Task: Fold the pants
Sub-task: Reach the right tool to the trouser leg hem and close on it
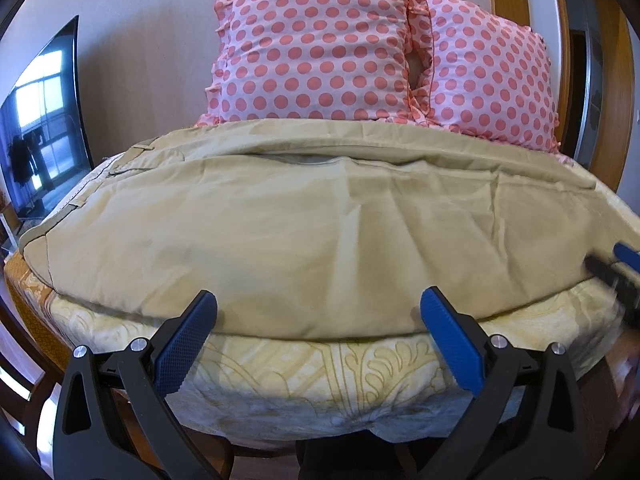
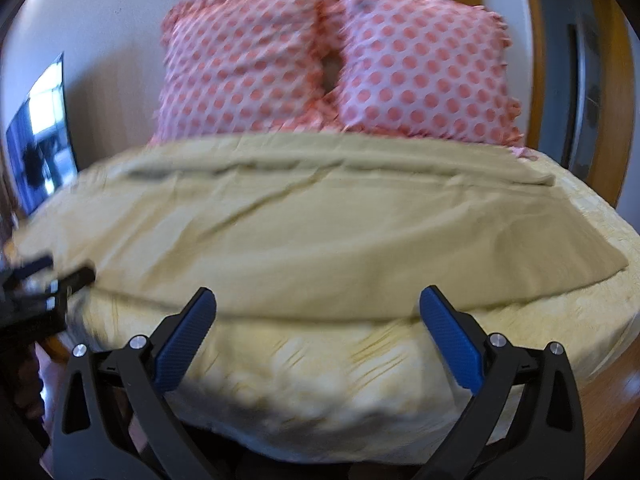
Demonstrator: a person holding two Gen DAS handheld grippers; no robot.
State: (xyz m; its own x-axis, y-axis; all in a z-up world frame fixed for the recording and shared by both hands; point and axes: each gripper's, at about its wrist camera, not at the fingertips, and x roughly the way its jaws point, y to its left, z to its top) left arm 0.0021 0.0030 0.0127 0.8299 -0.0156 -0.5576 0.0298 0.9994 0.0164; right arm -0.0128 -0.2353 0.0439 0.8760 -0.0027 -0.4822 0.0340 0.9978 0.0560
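Observation:
Tan pants (image 1: 280, 216) lie spread flat across the bed, waistband at the left, one leg laid over the other. In the right wrist view the pants (image 2: 320, 232) show blurred, with the leg hems at the right. My left gripper (image 1: 318, 304) is open and empty at the pants' near edge. My right gripper (image 2: 318, 304) is open and empty at the near edge too, further right. The right gripper shows blurred at the right edge of the left wrist view (image 1: 620, 272). The left gripper shows at the left edge of the right wrist view (image 2: 40, 280).
A pale yellow patterned bedspread (image 1: 320, 372) covers the bed under the pants. Two pink polka-dot pillows (image 1: 316, 44) lean on the wall behind. A dark TV screen (image 1: 44, 120) stands at the left. A wooden door frame (image 1: 608, 80) is at the right.

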